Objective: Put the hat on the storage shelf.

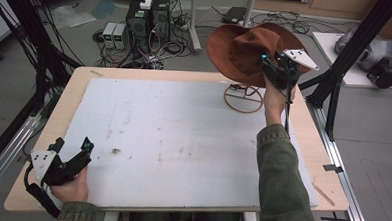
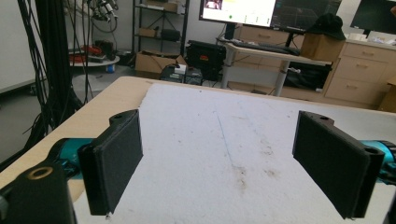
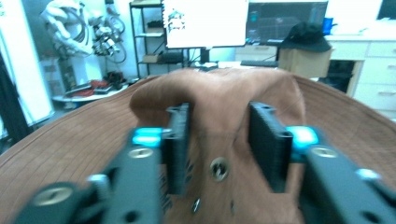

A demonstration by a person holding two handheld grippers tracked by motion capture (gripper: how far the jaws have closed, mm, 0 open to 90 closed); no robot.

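A hat (image 1: 246,50) sits on a stand (image 1: 243,98) at the table's (image 1: 74,92) far right corner. The right gripper (image 1: 273,69) is at the hat's near side; the left gripper (image 1: 74,153) rests at the near left corner.

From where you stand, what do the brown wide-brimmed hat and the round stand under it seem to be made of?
The brown wide-brimmed hat looks like suede or felt: matte, soft nap, faint stitched rows, small metal eyelets. The round stand seems thin wood or rattan, pale tan hoops, though painted wire is possible.
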